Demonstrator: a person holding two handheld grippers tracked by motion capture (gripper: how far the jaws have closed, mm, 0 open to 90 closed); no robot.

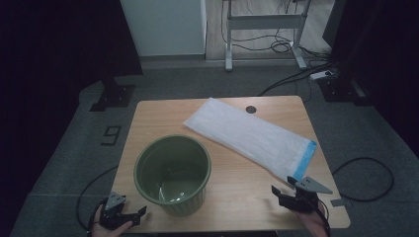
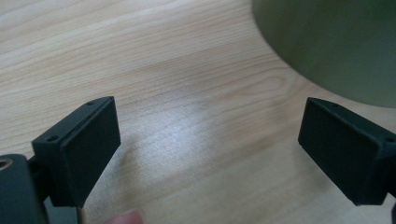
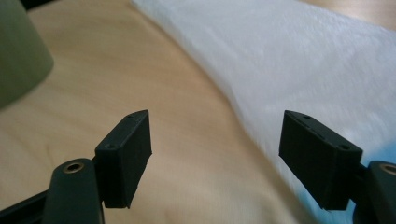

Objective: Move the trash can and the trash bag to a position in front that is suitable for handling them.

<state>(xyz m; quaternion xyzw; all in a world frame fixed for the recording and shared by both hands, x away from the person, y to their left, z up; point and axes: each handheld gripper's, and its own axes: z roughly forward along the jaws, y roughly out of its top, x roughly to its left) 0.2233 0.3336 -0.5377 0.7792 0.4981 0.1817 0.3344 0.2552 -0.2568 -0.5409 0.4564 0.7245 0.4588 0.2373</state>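
Light wood bench (image 1: 232,197) on grey carpet, dim room. Green bin (image 1: 173,174) front-left, white bag (image 1: 249,136) diagonally right. Left claw (image 1: 129,216) and right claw (image 1: 282,187) gape, empty.

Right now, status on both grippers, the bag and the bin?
Left gripper open, empty, beside green bin. Right gripper open, empty, short of white bag, which lies flat. Nothing in between.

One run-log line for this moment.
left tool: open, empty | right tool: open, empty | bag: flat on table | bin: upright
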